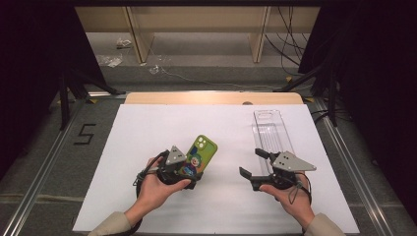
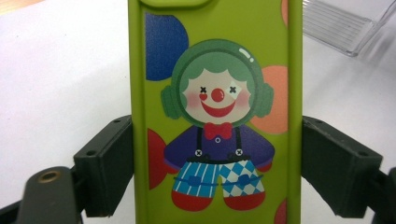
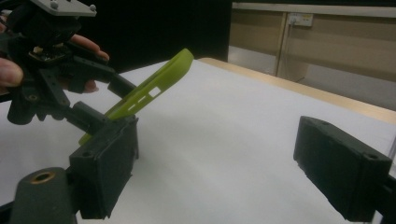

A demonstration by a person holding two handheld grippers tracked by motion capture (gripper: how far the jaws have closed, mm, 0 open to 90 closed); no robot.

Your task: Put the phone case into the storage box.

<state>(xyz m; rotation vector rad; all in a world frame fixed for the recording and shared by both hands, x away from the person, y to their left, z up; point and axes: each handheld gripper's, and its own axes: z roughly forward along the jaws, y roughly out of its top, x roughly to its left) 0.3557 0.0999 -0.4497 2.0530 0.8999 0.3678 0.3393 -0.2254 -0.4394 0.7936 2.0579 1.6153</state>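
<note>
Where the left gripper [image 1: 189, 178] clamps the green phone case [image 1: 199, 157], the high view hides the case's lower end under the hand and the grey plate, and the left gripper view cuts off both its top and bottom edges. Its two jaws press on the case's long side edges, pinching it. The case's long axis runs away from the person and slightly to the right, its camera-cutout end farthest from the hand. Printed side up, it shows a clown figure in the left gripper view [image 2: 215, 116]. From the right gripper view, the case [image 3: 154, 88] is seen edge-on, tilted upward, lifted off the white table sheet [image 1: 147, 128]. The right gripper [image 1: 253, 164] stands spread, nothing between its jaws, just beside a clear plastic tray [image 1: 270, 130] lying on the sheet.
</note>
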